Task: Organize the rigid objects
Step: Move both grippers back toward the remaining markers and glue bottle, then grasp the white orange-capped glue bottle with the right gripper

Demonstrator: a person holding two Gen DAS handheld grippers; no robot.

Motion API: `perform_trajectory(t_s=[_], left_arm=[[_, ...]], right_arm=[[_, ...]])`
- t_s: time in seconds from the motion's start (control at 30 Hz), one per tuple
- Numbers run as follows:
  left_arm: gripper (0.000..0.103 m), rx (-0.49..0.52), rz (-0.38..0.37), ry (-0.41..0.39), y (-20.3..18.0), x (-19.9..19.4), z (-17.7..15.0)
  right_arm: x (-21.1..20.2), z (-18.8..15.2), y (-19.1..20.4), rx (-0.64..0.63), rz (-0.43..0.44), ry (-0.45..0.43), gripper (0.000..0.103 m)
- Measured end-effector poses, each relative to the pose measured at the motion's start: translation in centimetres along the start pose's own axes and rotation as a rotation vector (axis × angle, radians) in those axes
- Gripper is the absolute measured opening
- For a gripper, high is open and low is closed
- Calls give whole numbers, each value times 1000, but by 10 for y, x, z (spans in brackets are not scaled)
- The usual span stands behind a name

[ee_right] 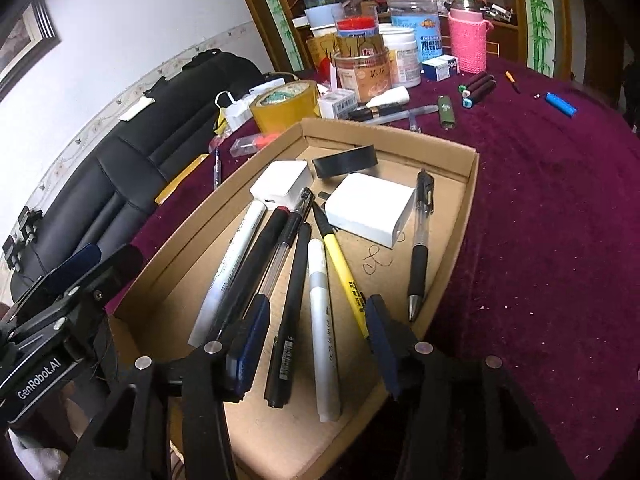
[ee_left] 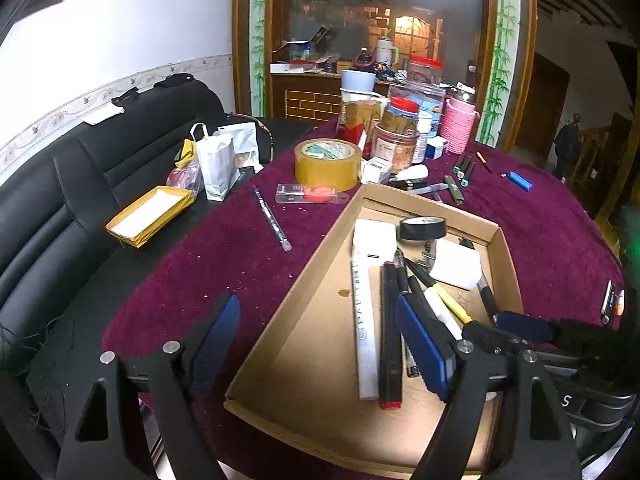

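Observation:
A shallow cardboard tray (ee_left: 304, 280) (ee_right: 460, 216) lies on the maroon tablecloth. It holds two white chargers (ee_right: 370, 208) (ee_right: 282, 182), a black tape roll (ee_right: 346, 160) and several pens. My right gripper (ee_right: 316, 308) is open low over the tray's near end. A black pen (ee_right: 290, 320) and a white marker (ee_right: 324, 328) lie between its pads, untouched. A yellow pen (ee_right: 344, 272) runs under its right finger. My left gripper (ee_left: 318, 320) is open and empty, straddling the tray's left wall.
Loose on the cloth are a pen (ee_left: 272, 218), a clear packet (ee_left: 306, 193), a packing tape roll (ee_left: 326, 162), markers (ee_left: 464, 168), a green stick (ee_left: 454, 190) and a blue lighter (ee_left: 520, 180). Jars and boxes (ee_left: 396, 136) crowd the far edge. A black sofa (ee_left: 80, 184) stands to the left.

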State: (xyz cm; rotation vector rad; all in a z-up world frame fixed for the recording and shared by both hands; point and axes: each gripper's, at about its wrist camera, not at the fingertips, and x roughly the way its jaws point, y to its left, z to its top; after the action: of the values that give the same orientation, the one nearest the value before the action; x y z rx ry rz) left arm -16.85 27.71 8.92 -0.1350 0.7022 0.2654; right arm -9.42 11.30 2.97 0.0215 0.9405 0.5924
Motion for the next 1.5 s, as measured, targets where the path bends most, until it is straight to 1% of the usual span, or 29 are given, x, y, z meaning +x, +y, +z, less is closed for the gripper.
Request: perform_trajectory(t_s=[0.07,0.1,0.2,0.23,0.27,0.3,0.47,0.63,0.7,0.77,0.87,0.93,0.97,1.03,1.07,1.1,1.13,1.2,1.23,1.27,1.3,1.33,1.37,1.47,1.5], left_arm=[[80,0,-20,0,-1,-3,0],[80,-3,-41,-1,-1,-5,-1],[80,-18,-85,3,-4,-8,-3],[80,-18,-91,5,-5,-8,-3],[80,-16,-95,9,-8,-8,-3],[80,-11,-100,14,-12,-9,-4],[80,32,-122,10,-38,-18,-4],[80,88,-146,-12,-68,-31,-5],[80,116,-171,-17,-81,-37,-7],[80,143,-191,-17,-92,-41,-9],[80,173,-223,-12,-106,-46,-11],[80,187,-228,-8,-114,-47,-14],[80,193,-231,-5,-117,-47,-16],[80,198,-239,3,-123,-46,-19],[80,203,-247,11,-126,-45,-21],[80,207,-253,16,-129,-45,-22],[80,213,-259,22,-132,-45,-24],[80,229,-264,29,-139,-45,-27],[80,235,-265,29,-140,-45,-28],[80,242,-265,30,-142,-46,-28],[80,247,-265,31,-144,-46,-29],[80,250,-266,33,-144,-45,-30],[80,252,-265,37,-145,-45,-30],[80,253,-274,61,-149,-39,-31],[80,252,-280,68,-150,-38,-32]], right_arm=[[-4,-1,-3,4,-3,-8,57],[-7,-2,-6,7,-4,-15,57],[-20,-7,-17,27,-9,-56,58],[-20,-7,-17,27,-9,-56,61],[-28,-11,-29,47,-23,-78,64],[-31,-12,-34,56,-25,-85,65],[-57,-18,-69,136,-14,-146,65],[-89,-30,-107,188,-44,-208,65],[-100,-34,-127,216,-62,-223,65],[-115,-39,-156,259,-107,-243,65],[-140,-45,-221,367,-233,-254,65],[-155,-48,-262,443,-322,-260,65],[-161,-48,-287,489,-379,-254,65],[-166,-48,-322,554,-429,-237,65],[-166,-48,-336,584,-437,-229,65],[-166,-48,-336,584,-437,-229,65],[-156,-46,-363,636,-436,-173,65],[-142,-44,-375,657,-414,-124,64],[-134,-42,-374,644,-422,-100,62],[-132,-38,-367,606,-458,-105,55],[-127,-33,-359,568,-454,-97,50],[-122,-30,-351,549,-412,-94,43],[-117,-26,-343,532,-377,-87,39],[-98,-18,-316,458,-319,-62,36],[-90,-16,-307,436,-273,-57,36]])
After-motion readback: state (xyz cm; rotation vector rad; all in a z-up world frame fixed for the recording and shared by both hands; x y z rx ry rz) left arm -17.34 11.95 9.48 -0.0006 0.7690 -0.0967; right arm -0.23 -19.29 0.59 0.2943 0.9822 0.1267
